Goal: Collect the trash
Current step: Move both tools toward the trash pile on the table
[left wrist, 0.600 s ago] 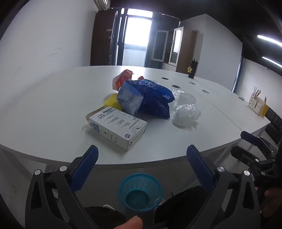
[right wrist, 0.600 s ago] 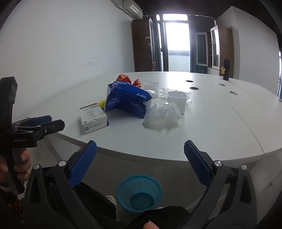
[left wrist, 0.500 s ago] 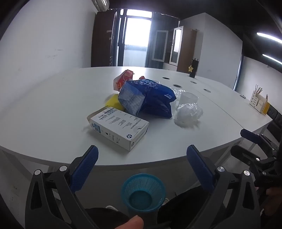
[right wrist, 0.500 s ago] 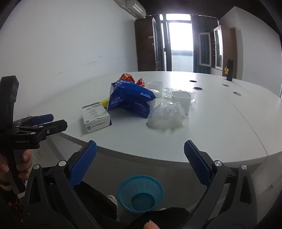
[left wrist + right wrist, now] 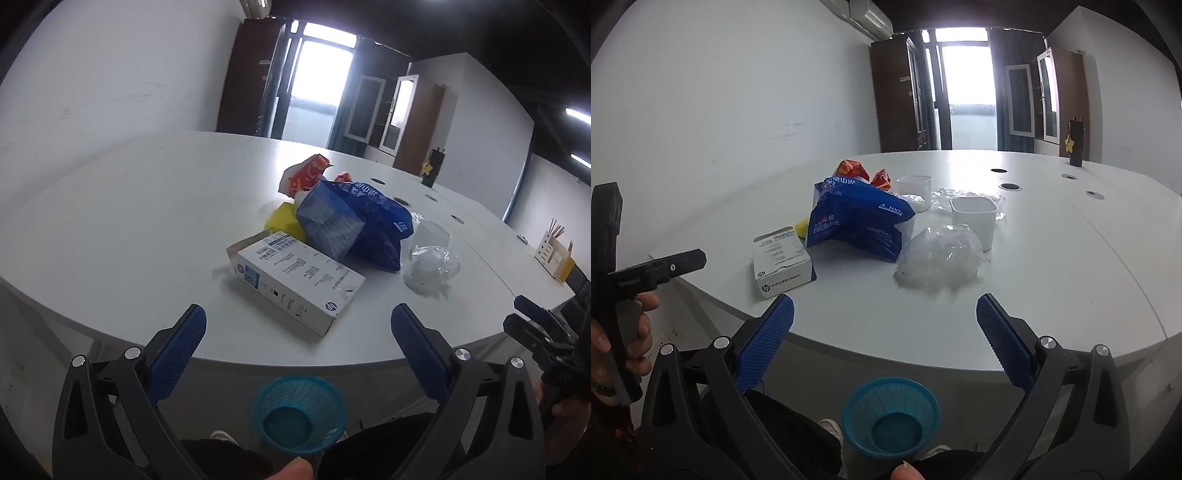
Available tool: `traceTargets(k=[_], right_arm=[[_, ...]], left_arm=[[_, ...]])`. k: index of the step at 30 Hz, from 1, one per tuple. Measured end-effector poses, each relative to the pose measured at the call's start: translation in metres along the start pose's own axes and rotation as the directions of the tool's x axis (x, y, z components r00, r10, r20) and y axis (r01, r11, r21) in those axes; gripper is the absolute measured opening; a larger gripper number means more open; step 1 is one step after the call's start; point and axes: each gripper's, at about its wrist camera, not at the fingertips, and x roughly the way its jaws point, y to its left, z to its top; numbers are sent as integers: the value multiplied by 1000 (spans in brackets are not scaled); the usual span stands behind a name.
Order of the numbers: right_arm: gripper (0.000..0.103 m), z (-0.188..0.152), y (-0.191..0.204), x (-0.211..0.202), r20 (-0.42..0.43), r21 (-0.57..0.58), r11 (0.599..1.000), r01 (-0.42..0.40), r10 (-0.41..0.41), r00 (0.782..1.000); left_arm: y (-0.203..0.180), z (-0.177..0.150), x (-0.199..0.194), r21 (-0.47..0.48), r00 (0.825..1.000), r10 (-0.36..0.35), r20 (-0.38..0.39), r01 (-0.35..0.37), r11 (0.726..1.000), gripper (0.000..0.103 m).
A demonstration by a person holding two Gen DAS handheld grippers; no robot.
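**Supervisor:** Report the grippers.

**Operator:** I have the left gripper (image 5: 298,332) with its jaws spread wide and nothing between them; the blue ribbed pads (image 5: 177,354) sit on black plastic arms. The right gripper (image 5: 884,325) stands the same, wide apart and empty. Both hang short of the table edge, tilted downward.

**Supervisor:** Where is the trash?

**Operator:** In one cluster on the white, smooth, rounded table (image 5: 1071,280). From my right camera, the white rectangular cardboard box (image 5: 781,258) lies flat at ten o'clock of the jaws. At twelve o'clock is the crumpled clear plastic film (image 5: 938,258), glossy and wrinkled. Just beside it, at eleven o'clock, slumps the blue soft tissue pack (image 5: 857,221), touching the box's far corner as far as I can tell. A yellow piece (image 5: 802,226) peeks out between box and pack. Behind the pack stand red-orange crinkled wrappers (image 5: 851,170). At one o'clock a white square plastic cup (image 5: 973,221) stands upright, touching the film; a second clear square cup (image 5: 914,188) stands behind it, with more crumpled film (image 5: 964,194) beside it.

**Supervisor:** And the bin?

**Operator:** A teal mesh basket (image 5: 891,421), round and tapered, sits on the floor at six o'clock, below the table edge.
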Motion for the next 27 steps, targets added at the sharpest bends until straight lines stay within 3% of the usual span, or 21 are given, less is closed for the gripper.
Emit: traceTargets(k=[11, 18, 21, 24, 27], right_arm=[[95, -2, 0, 1, -2, -3, 1000, -10, 10, 1000], [95, -2, -2, -3, -3, -16, 1000, -14, 14, 1000], [95, -1, -7, -5, 4, 1, 1000, -5, 5, 1000], [95, -1, -8, -6, 8, 8, 1000, -17, 17, 1000], [95, -2, -9, -4, 1, 5, 1000, 2, -2, 1000]], left_arm=[[-21, -8, 14, 99, 999, 49, 15, -51, 994, 98], [-33, -13, 4, 124, 999, 0, 46, -6, 992, 97], [-42, -17, 1, 157, 998, 24, 57, -33, 987, 97], [-48, -22, 7, 200, 999, -30, 21, 26, 979, 97], [-52, -24, 8, 213, 1000, -9, 30, 2, 977, 97]])
